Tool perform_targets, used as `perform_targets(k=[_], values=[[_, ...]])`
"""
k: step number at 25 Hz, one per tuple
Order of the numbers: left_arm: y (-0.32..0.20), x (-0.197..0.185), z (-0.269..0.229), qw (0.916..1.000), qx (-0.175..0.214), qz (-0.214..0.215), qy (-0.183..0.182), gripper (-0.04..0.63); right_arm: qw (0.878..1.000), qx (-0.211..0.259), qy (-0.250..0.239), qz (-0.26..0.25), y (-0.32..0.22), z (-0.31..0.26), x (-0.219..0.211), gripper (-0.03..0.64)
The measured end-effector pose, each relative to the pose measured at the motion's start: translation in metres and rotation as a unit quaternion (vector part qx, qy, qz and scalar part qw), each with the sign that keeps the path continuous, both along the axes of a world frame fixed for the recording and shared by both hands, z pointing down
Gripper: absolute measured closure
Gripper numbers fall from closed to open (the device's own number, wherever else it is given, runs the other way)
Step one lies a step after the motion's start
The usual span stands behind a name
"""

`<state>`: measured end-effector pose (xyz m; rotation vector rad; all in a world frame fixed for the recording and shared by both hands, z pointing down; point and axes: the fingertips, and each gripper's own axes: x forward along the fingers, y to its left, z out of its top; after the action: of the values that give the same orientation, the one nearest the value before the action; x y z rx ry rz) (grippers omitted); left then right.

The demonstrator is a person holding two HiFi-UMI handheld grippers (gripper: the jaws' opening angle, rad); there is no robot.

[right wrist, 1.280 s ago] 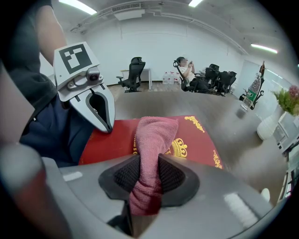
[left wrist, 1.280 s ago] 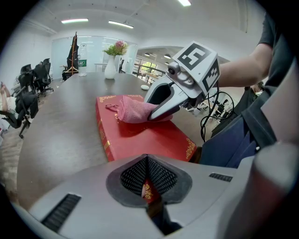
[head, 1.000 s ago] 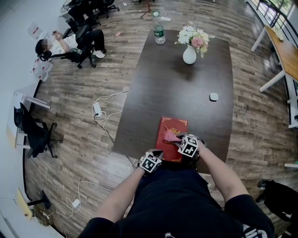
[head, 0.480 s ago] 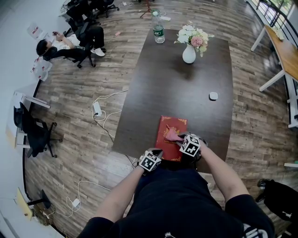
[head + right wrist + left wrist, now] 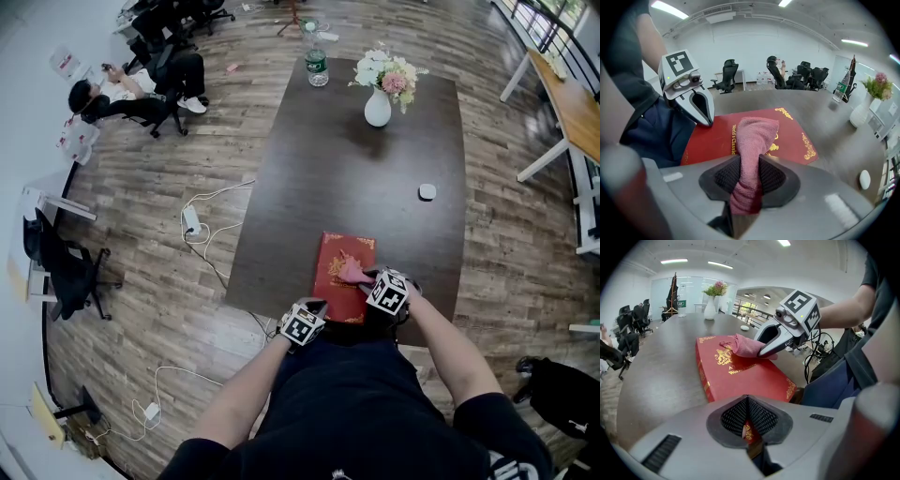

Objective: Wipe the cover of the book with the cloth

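One cloth (image 5: 757, 133) sits in right gripper (image 5: 749, 169) (atop book (image 5: 799, 136)).

Room evenly bright: ceiling strip lights (image 5: 668, 9) overhead, daylight seemingly through the glazed wall (image 5: 693, 289). Vase (image 5: 378, 108) throws a soft shadow on the table (image 5: 356, 187). Gripper views: fisheye bending, black vignette at edges, nearest foreground blurred; book (image 5: 740, 373) sharp.

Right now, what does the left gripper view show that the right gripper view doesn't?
Only the left gripper view: the right gripper from outside, holding the pink cloth on the red, gold-printed book, and the left jaws shut on that book's near end. Only the right gripper view: the left gripper from outside, and the cloth pinched between the right jaws. Both: book, cloth, dark wooden table, white vase of flowers.
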<state>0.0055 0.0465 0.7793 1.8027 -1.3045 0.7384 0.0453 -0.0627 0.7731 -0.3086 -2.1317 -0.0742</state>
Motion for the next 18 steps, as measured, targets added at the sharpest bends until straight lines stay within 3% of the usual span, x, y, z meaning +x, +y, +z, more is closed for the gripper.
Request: perform_targets(k=[9,18], values=[[0.005,0.003,-0.001,1.0,-0.003,0.001,-0.003,0.6,0.999,0.001,0.016,0.048,-0.007,0.002,0.019,0.505],[0.0,0.001,-0.001,0.9997,0.014,0.004,0.018,0.6,0.993,0.006,0.057,0.104,-0.012,0.004,0.033,0.505]])
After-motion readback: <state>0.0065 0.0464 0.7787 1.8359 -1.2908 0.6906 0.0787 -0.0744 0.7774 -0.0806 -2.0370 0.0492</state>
